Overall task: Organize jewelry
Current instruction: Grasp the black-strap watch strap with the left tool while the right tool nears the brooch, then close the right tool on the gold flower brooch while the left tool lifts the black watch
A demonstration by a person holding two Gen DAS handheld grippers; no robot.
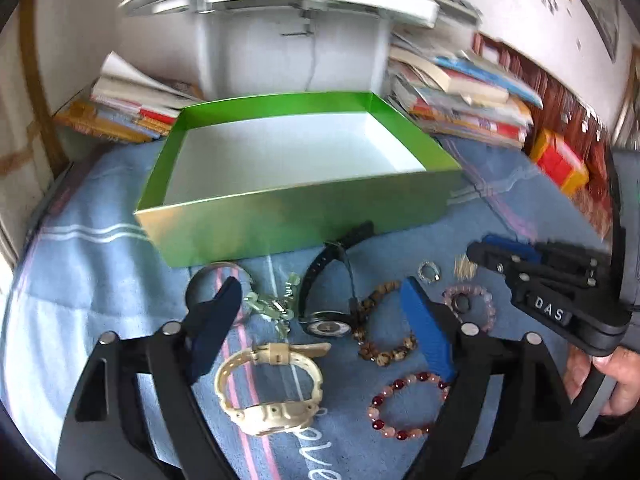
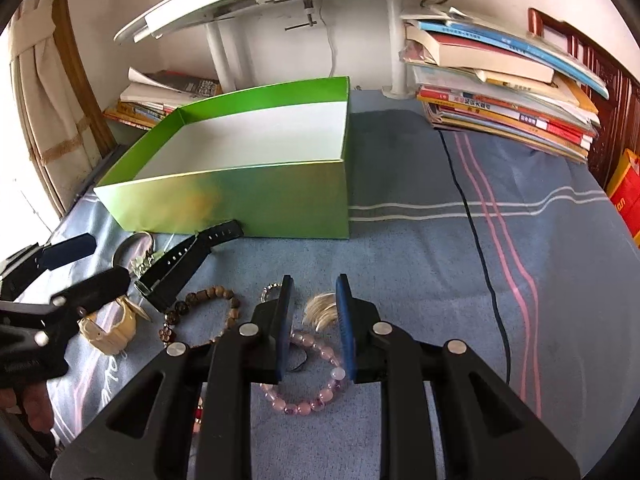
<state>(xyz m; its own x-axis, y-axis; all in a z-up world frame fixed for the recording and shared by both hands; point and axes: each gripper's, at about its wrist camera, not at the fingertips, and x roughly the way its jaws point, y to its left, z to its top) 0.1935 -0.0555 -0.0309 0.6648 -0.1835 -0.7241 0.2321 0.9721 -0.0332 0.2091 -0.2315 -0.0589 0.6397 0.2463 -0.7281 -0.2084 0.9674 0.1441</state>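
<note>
Jewelry lies scattered on the blue striped cloth (image 2: 460, 264) in front of the green box (image 1: 304, 216), and none of it sits inside the box as far as you can see. Your left gripper (image 1: 320, 320) hangs wide open above the pile, gripping nothing; between its fingers you see the cream watch (image 1: 268, 388), the black watch (image 1: 326, 292) with its strap tip touching the box wall, the brown bead bracelet (image 1: 384, 328) and a tangle of pale green beads (image 1: 276, 304) too blurred to sort out. Its right finger hides part of the red and pink bracelet (image 1: 404, 408), and its left finger covers part of a metal bangle (image 1: 216, 276).

Your right gripper (image 2: 312, 320) is open only narrowly, empty, and hovers over the pink bead bracelet (image 2: 308, 380), whose far side is hidden behind the left finger. Just beyond its tips lie a small silver ring (image 2: 272, 290) and a pale gold piece (image 2: 322, 308), which is hard to identify. A dark item inside the pink loop is mostly covered. Stacks of books (image 2: 504, 92) sit behind, well apart from the pile.
</note>
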